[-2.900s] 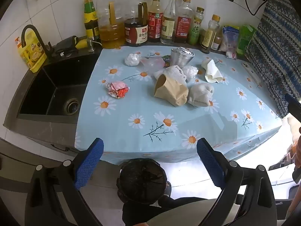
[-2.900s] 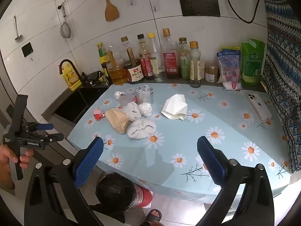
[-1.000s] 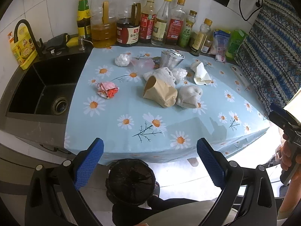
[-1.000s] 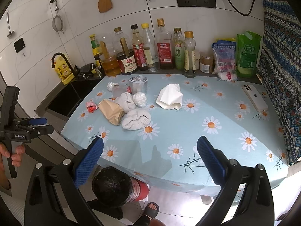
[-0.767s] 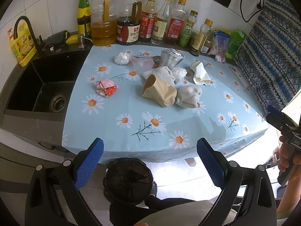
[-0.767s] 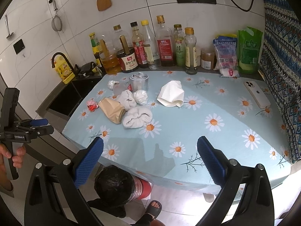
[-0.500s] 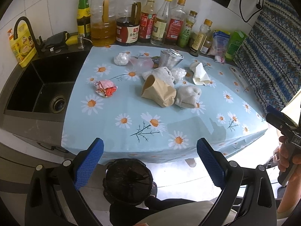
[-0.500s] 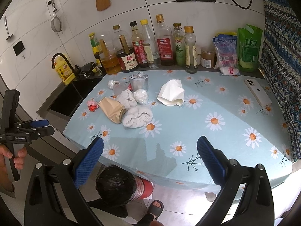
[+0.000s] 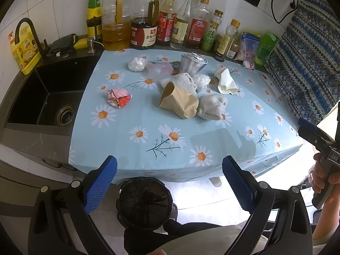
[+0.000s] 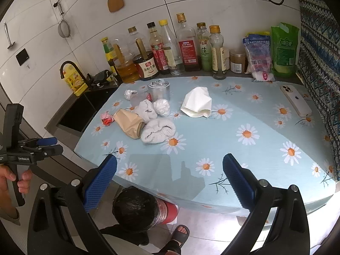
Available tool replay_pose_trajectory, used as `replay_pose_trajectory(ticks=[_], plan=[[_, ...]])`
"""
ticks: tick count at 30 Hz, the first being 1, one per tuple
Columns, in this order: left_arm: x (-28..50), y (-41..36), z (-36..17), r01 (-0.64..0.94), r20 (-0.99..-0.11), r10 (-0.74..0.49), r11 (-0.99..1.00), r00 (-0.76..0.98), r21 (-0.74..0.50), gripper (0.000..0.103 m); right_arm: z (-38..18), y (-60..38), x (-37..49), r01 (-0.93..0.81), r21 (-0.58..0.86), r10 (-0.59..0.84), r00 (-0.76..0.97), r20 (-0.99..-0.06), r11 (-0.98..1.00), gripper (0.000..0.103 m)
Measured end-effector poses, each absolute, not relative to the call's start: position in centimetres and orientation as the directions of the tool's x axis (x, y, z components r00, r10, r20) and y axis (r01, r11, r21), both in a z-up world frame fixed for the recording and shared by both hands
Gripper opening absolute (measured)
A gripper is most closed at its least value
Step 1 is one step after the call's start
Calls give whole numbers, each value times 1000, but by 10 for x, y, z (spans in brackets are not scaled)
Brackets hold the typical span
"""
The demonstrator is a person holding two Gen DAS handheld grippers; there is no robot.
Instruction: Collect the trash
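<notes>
Both grippers, left gripper [image 9: 169, 171] and right gripper [image 10: 169, 171], hover with jaws wide and empty short of the table [image 9: 136, 155]. Crumpled trash [image 9: 180, 94] lies mid-table, well beyond the fingertips; the lined bin [image 9: 145, 205] stands on the floor below, between them.

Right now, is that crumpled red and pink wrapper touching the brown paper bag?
Apart. The left wrist view shows bare tablecloth between the wrapper and the paper bag.
</notes>
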State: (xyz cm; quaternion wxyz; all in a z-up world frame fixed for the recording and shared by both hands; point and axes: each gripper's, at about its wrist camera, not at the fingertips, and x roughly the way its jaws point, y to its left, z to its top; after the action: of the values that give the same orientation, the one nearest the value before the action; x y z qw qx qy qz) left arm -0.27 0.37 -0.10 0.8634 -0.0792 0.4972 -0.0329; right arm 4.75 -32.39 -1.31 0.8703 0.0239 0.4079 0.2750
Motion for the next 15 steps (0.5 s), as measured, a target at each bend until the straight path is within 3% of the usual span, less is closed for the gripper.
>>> replay_pose_trajectory(ticks=[15], plan=[[21, -4, -10, 5, -866, -166, 983, 472, -186, 96, -36, -298, 78, -493, 299, 533, 446, -719, 817, 97]])
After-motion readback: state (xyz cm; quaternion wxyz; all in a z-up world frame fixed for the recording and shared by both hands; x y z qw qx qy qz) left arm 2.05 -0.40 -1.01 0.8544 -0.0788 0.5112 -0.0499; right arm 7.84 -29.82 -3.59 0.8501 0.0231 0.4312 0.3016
